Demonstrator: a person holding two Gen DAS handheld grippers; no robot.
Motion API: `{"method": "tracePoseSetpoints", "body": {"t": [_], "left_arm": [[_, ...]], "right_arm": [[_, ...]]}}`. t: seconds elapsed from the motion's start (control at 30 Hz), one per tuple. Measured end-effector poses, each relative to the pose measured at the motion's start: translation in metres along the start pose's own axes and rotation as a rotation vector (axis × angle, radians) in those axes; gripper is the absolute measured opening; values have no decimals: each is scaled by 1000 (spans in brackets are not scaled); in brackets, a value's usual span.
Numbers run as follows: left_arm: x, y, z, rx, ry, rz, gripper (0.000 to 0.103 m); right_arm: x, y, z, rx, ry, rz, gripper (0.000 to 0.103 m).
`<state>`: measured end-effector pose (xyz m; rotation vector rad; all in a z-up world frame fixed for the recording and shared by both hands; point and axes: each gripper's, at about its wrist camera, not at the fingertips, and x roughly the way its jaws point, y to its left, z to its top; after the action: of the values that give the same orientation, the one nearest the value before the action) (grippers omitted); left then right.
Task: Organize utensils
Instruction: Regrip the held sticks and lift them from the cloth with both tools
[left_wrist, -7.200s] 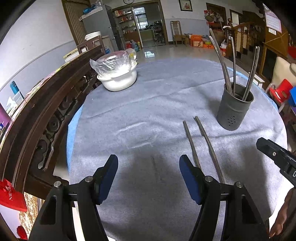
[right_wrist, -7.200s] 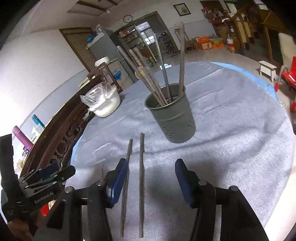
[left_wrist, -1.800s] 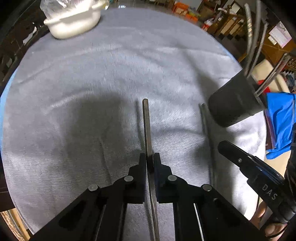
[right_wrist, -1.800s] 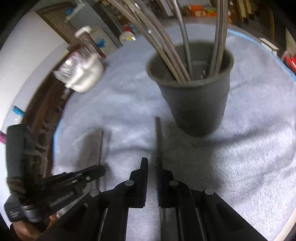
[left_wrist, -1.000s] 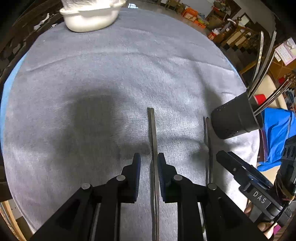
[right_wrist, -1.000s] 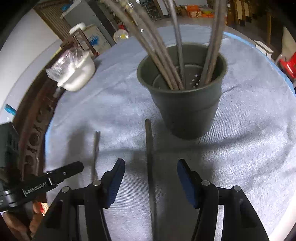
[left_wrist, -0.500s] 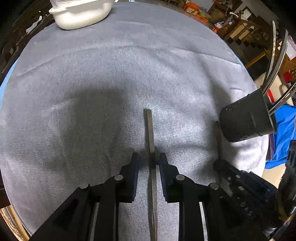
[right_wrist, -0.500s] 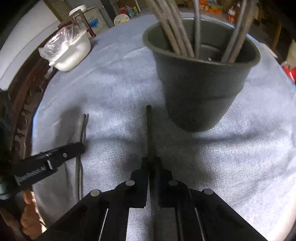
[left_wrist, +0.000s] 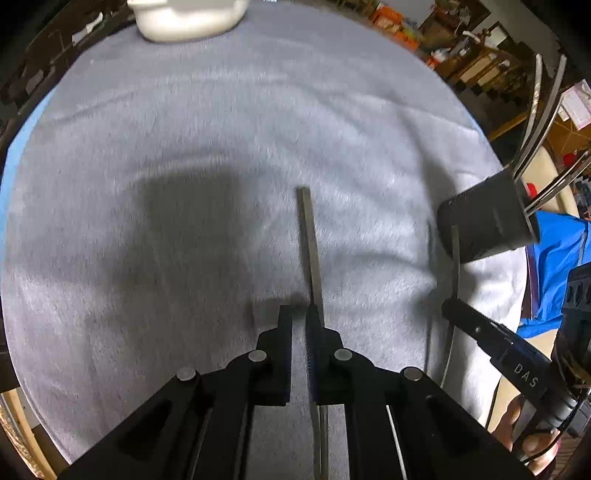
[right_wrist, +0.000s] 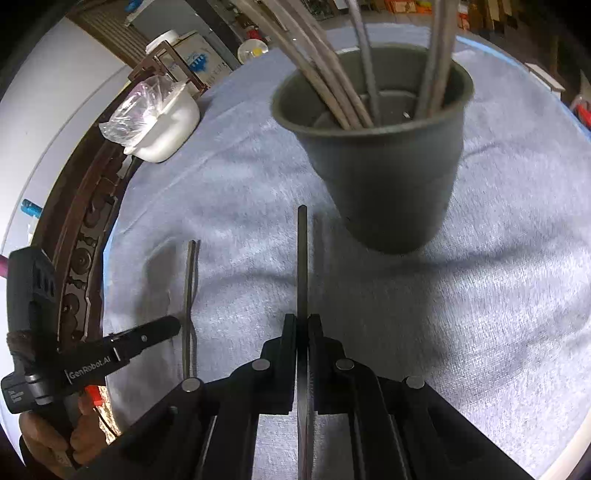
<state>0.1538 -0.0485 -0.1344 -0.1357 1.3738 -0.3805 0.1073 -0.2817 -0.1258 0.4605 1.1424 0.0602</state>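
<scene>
Two handheld tools work a round tabletop draped in grey cloth, each clamped on one thin metal chopstick. The right tool has its jaws pressed tight on the right chopstick, which runs straight ahead from the tool, its far tip just short of the dark holder standing ahead and slightly right. The left tool has just been closing, and the left chopstick lies between its jaws, against the right-hand pad; the grip looks closed, though a thin gap shows beside the other pad.

Both sticks appear stiff, light and smooth, so they may slip or pivot in a two-pad pinch; both tools hold them part-way along, well back from the far tip, which should limit swinging. The holder already carries several long utensils that lean outward and crowd its mouth, leaving open room mainly toward the near rim. It looks light enough to tip if a stick knocks it. Cloth ahead of and left of the left tool lies open up to a white bowl at the far edge; a carved wooden rail borders the table on the left of the right tool.
</scene>
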Motion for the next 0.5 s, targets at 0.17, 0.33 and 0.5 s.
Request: {"method": "tracePoseSetpoints", "body": {"t": [0.17, 0.33, 0.5], "left_arm": [[6, -4, 3, -34, 19, 11, 23], [11, -8, 8, -42, 33, 21, 34], [9, -8, 8, -50, 32, 7, 38]], "right_arm": [[7, 1, -2, 21, 29, 7, 7], [5, -1, 4, 31, 54, 0, 8], [10, 0, 6, 35, 76, -19, 9]]}}
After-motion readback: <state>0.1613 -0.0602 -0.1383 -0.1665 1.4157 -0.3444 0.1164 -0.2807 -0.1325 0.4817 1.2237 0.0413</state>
